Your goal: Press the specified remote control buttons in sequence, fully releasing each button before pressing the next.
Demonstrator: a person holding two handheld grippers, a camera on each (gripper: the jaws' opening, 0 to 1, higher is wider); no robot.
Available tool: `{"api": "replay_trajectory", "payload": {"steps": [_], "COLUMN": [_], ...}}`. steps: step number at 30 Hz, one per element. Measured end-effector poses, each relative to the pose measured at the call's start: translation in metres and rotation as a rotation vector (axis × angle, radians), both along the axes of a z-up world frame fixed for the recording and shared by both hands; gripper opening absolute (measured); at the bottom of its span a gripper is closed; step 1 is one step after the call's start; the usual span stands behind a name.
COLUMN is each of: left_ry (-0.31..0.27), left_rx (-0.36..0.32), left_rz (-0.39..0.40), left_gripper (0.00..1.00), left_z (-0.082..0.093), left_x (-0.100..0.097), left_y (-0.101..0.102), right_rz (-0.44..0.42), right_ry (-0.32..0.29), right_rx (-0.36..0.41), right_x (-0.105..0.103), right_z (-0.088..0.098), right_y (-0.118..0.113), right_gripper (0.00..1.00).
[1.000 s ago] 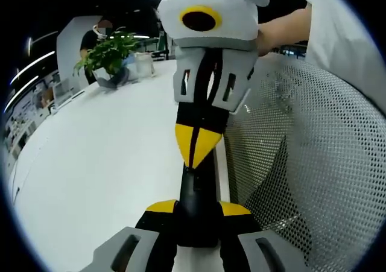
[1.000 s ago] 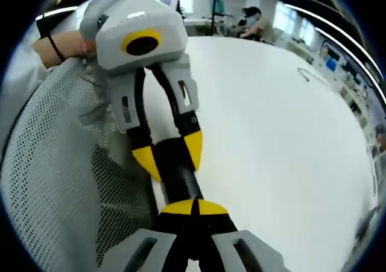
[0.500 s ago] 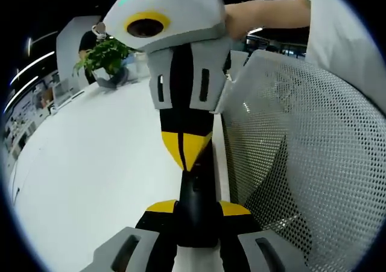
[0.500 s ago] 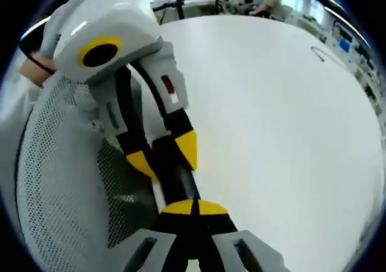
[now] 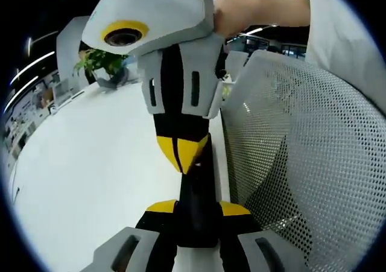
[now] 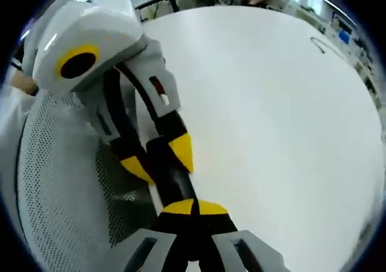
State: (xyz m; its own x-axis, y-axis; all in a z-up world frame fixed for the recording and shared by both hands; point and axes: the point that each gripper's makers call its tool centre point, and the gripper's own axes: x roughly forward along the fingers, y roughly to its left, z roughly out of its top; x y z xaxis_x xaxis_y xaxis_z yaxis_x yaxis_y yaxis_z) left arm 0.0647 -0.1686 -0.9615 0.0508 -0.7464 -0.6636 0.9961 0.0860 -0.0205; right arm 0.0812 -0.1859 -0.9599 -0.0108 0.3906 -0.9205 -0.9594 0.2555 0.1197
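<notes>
— Where are we in the button sequence?

— Somewhere in the middle of a press, as far as we can judge. In the left gripper view the left gripper [image 5: 198, 208] has its fingers [image 5: 163, 207] clamped on either side of the remote [image 5: 196, 187], a dark narrow bar running away from us. The right gripper [image 5: 181, 154] comes down from above with its yellow tips drawn together into one point, holding nothing, and that point meets the far part of the remote.

— So is a button down right now?

— We cannot tell. The tip looks to be touching the remote's face, but the buttons themselves are too dark and too hidden for us to read which one it is on, or whether it is pushed in.

— Does the other camera help?

— A little. In the right gripper view the right gripper [image 6: 193, 207] shows its tips closed together at the near end of the remote [image 6: 175, 184], and the left gripper [image 6: 158, 161] grips the far end from both sides. Same story: contact, no detail.

— And where is the remote sitting?

— It's between the two grippers, over the edge of the white table [image 5: 90, 163], just beside the mesh chair back [image 5: 301, 163].

— What is left, then?

— By our reckoning, lifting fully off this button, then any remaining presses. How many are done we cannot count from here.
</notes>
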Motion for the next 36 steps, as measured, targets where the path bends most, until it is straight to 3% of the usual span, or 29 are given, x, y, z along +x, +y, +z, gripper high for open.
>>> {"api": "replay_trajectory", "payload": {"steps": [4, 9, 16, 18, 21, 29, 35, 36], "left_ry": [0.002, 0.003, 0.005, 0.005, 0.006, 0.004, 0.003, 0.003], "left_rx": [-0.003, -0.004, -0.006, -0.006, -0.006, -0.003, -0.003, -0.004], "left_rz": [0.002, 0.001, 0.0, 0.001, 0.001, -0.002, -0.002, -0.002], "left_gripper": [0.24, 0.24, 0.24, 0.25, 0.24, 0.24, 0.24, 0.24], "left_z": [0.0, 0.0, 0.0, 0.0, 0.0, 0.0, 0.0, 0.0], "left_x": [0.0, 0.0, 0.0, -0.001, -0.001, -0.001, -0.001, -0.001], "left_y": [0.0, 0.0, 0.0, 0.0, 0.0, 0.0, 0.0, 0.0], "right_rz": [0.019, 0.037, 0.088, 0.145, 0.16, 0.152, 0.079, 0.111], "right_ry": [-0.094, -0.078, -0.074, -0.11, -0.129, -0.2, -0.19, -0.218], "right_rx": [0.063, 0.12, 0.092, 0.064, 0.04, 0.01, 0.073, 0.09], "right_x": [-0.002, -0.015, -0.019, -0.019, -0.02, -0.017, -0.015, -0.015], "right_z": [0.002, 0.009, 0.005, 0.005, 0.004, 0.003, 0.004, 0.005], "right_y": [-0.001, 0.007, 0.009, 0.008, 0.01, 0.011, 0.01, 0.01], "right_gripper": [0.0, 0.0, 0.0, 0.0, 0.0, 0.0, 0.0, 0.0]}}
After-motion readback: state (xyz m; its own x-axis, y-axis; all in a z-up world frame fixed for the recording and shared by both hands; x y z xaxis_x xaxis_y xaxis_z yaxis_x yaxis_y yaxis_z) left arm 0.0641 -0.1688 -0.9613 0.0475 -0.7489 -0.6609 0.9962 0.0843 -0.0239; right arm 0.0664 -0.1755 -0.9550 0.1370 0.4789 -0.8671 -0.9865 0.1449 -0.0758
